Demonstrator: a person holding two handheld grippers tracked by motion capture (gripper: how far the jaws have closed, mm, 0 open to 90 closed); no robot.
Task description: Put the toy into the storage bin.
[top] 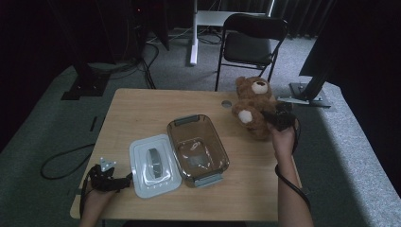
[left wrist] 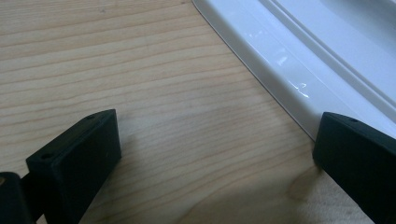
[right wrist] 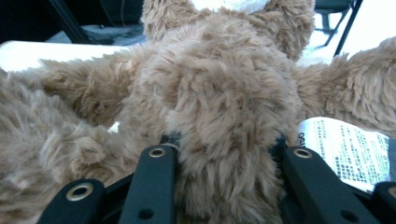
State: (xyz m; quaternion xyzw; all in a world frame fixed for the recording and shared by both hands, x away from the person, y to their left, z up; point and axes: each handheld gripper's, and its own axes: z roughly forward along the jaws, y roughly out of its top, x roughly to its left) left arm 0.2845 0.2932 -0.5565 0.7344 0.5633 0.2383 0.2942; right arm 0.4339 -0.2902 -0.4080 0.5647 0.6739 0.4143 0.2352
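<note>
Our right gripper point(top: 278, 118) clamped on the brown teddy bear point(top: 253, 105) at the table's point(top: 142, 101) far right, our left gripper point(top: 124, 181) spread open, empty, beside the white lid point(top: 142, 179), near left.

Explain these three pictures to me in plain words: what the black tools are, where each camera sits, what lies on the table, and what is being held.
No robot arm here: a person holds a black two-jaw gripper in each hand. The high view looks down on the light wooden table from above the person's side. The other two pictures come from cameras riding on the grippers, looking along their own jaws.

On the table lie a clear plastic rectangular container with grey clips and, beside it, its white rectangular lid with a grey centre piece. A brown plush teddy bear with white snout and paws sits near the far right corner.

The left gripper rests low by the lid's edge, jaws open with only bare wood between them. The right gripper is shut on the bear, its jaws squeezing the fur; a white printed tag shows beside it.
</note>
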